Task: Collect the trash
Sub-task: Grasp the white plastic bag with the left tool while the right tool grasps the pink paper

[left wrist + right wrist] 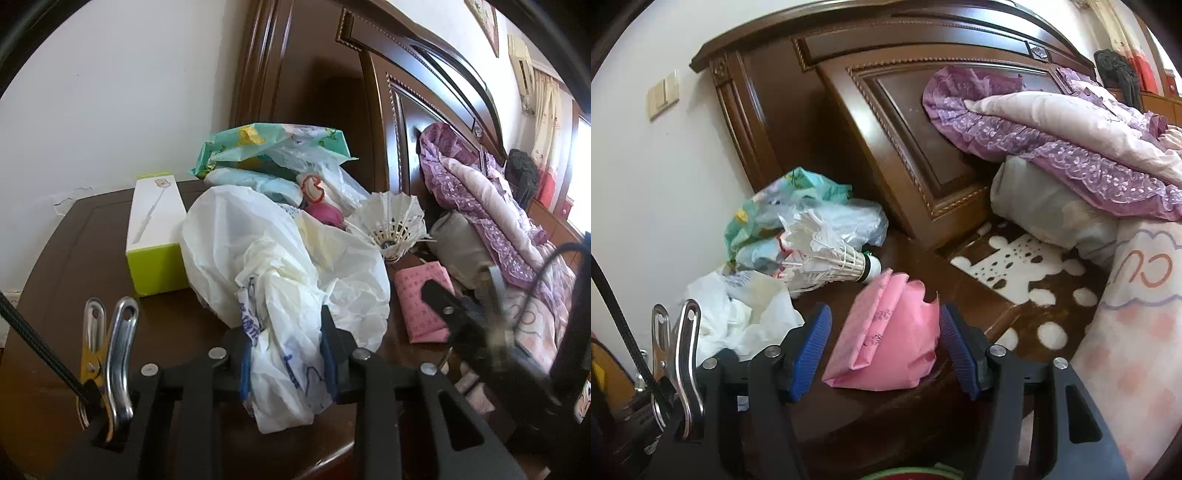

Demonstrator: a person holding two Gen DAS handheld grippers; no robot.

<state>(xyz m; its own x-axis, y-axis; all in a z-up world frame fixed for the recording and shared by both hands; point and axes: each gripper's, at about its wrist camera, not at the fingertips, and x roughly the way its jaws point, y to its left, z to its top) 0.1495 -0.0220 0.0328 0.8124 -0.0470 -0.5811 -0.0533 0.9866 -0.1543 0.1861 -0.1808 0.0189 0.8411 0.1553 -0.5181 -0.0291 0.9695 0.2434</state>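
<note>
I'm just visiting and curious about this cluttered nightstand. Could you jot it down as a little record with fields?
surface: dark wooden nightstand beside a bed
left gripper: pinching the white plastic bag
right gripper: open around the pink packet
other clutter: shuttlecock, green-and-white box, green patterned bag

Plain white wall (pixel 92 92) is seen at 10 o'clock, with a beige switch plate (pixel 663 95) mounted on it. A carved dark wood headboard (pixel 916 122) is set at 12, and daylight is let in through curtains (pixel 546 110) at 2.
</note>
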